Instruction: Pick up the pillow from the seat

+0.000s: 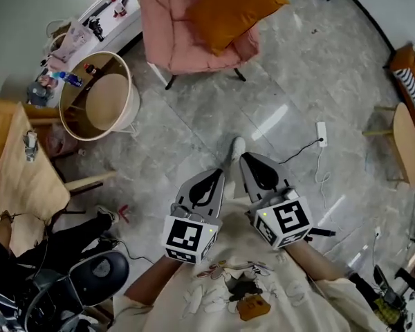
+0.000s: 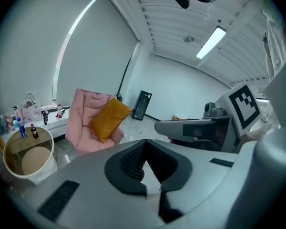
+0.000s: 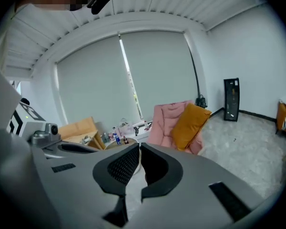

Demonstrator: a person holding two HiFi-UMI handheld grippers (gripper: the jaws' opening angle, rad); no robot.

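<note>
Closest in, head view: person's cream shirt (image 1: 214, 296) w/ a printed front, both forearms reaching fwd. L gripper (image 1: 217, 174) and R gripper (image 1: 247, 159) are held side by side over the grey tile floor (image 1: 297, 68), near each other, both angled a bit down. A marker cube sits at the back of each.

L gripper (image 2: 144, 142), own view: black pads meet at the tips, closed, nothing btwn them. R gripper (image 3: 138, 144), own view: same, pads together, closed on nothing.

Pillow (image 1: 235, 9): mustard-orange, lying tilted on the pink chair (image 1: 173, 26), resting on the seat and leaning vs the padded back, one corner hanging past the chair's edge. It's at the far top of the head view, well apart from both grippers, open floor in btwn. L gripper view has the pillow (image 2: 109, 118) on the pink chair (image 2: 83, 118) left of centre; R gripper view has the pillow (image 3: 189, 124) on the pink chair (image 3: 164, 120) right of centre.

Other bits: round cream tub (image 1: 104, 95) left of the chair, small bottles on a shelf just beside it. Wooden table (image 1: 21, 178) at far left. White power strip (image 1: 321, 133) w/ cable on the floor, right of the grippers. Black tower unit (image 3: 231, 99) stands vs the far wall.
</note>
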